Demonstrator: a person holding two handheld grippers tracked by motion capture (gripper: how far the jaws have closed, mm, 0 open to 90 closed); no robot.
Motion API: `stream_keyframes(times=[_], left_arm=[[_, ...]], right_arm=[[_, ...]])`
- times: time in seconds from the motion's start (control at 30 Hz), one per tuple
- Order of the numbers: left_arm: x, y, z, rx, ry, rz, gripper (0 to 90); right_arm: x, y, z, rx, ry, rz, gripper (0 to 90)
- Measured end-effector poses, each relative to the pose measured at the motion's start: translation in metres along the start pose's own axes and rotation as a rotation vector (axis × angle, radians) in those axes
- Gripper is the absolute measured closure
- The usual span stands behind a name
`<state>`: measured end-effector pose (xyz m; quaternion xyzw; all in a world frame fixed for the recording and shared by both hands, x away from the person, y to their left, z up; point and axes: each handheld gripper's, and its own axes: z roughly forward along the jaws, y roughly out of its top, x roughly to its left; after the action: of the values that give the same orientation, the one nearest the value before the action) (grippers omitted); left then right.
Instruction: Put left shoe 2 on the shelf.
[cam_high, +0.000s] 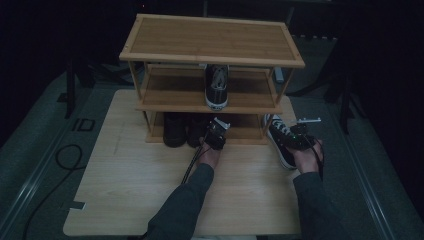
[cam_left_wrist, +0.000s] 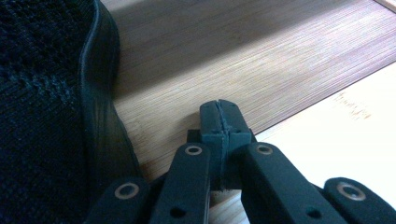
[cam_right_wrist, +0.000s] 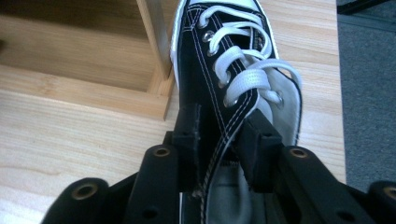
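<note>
- The right tongs (cam_right_wrist: 219, 135) pinch the collar of a black sneaker (cam_right_wrist: 233, 70) with white laces; one jaw sits outside the canvas, the other inside the opening.
- In the high view, this sneaker (cam_high: 280, 140) stands on the bench (cam_high: 130, 190) just beside the right front post of the wooden shoe rack (cam_high: 210, 40), toe pointing away.
- The left tongs (cam_left_wrist: 219, 119) are pressed together, holding nothing, tips low over the rack's bottom shelf (cam_left_wrist: 261, 60).
- A dark shoe (cam_left_wrist: 46, 116) lies just beside them on that shelf.
- Farther back, another black sneaker (cam_high: 217, 86) stands on the middle shelf, toe toward the person.
</note>
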<state>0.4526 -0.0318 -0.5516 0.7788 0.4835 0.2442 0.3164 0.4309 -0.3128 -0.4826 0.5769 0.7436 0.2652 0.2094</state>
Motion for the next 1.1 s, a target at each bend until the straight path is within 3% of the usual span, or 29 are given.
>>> stream_keyframes(times=[0.13, 0.23, 0.33, 0.57, 0.7, 1.1], left_arm=[[0.0, 0.0, 0.0, -0.001, 0.001, -0.001, 90.0], [0.0, 0.0, 0.0, -0.001, 0.0, -0.001, 90.0], [0.0, 0.0, 0.0, -0.001, 0.0, 0.0, 90.0], [0.0, 0.0, 0.0, -0.001, -0.002, 0.0, 90.0], [0.0, 0.0, 0.0, -0.001, 0.001, 0.001, 90.0], [0.0, 0.0, 0.0, 0.0, 0.002, 0.002, 90.0]], right_arm=[[0.001, 0.003, 0.003, 0.002, 0.003, 0.017, 74.2], [0.003, 0.003, 0.004, 0.002, -0.017, 0.004, 84.0], [0.004, 0.002, 0.003, -0.002, -0.031, -0.003, 86.7], [0.01, -0.003, -0.002, -0.009, -0.064, -0.034, 87.6], [0.01, -0.011, -0.008, -0.01, -0.073, -0.027, 87.7], [0.013, -0.033, -0.026, -0.023, -0.068, -0.044, 87.7]])
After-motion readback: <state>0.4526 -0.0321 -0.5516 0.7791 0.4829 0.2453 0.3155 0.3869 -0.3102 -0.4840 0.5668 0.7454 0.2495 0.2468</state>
